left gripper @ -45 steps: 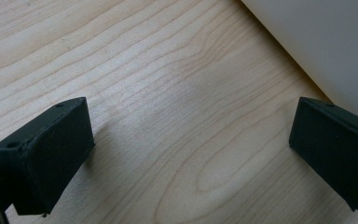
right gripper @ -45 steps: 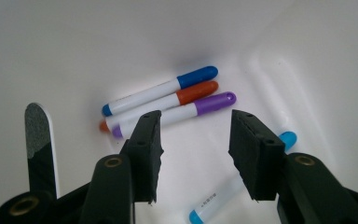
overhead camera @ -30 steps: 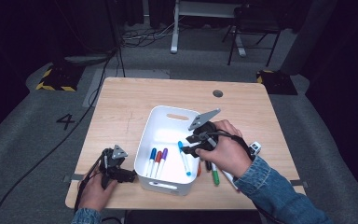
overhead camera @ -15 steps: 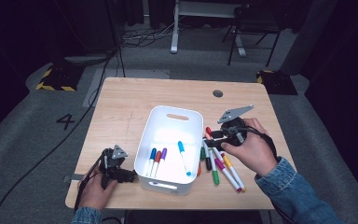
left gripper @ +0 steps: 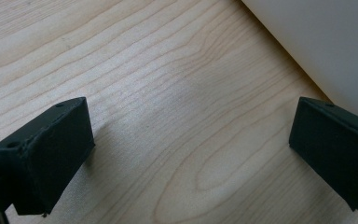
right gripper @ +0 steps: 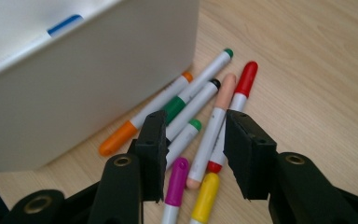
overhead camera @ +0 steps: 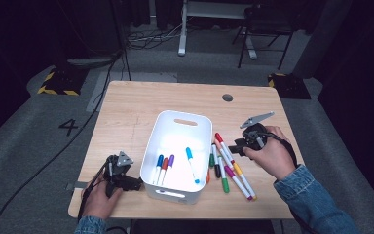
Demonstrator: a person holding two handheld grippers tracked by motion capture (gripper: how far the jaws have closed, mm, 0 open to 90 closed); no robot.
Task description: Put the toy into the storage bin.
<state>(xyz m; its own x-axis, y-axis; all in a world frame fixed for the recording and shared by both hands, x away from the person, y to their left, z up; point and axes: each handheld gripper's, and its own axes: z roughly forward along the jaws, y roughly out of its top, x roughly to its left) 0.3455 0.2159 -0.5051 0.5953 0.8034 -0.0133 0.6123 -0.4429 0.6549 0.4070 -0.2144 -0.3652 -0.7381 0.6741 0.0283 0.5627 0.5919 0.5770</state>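
The right claw [right gripper: 193, 154], partly spread and gripping nothing, hovers over the markers [right gripper: 213, 126] beside the white bin [overhead camera: 168, 129], while the left claw [left gripper: 191, 154] rests released on the counter [overhead camera: 141, 102].

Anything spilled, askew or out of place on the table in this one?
Yes: a loose heap of markers lies criss-crossed on the table right of the white bin, while four others already lie inside the bin. Nothing looks damaged.

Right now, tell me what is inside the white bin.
The white bin holds four markers: a blue-capped marker, a red-capped marker, a purple-capped marker and a light-blue marker. The near wall hides the floor strip behind it.
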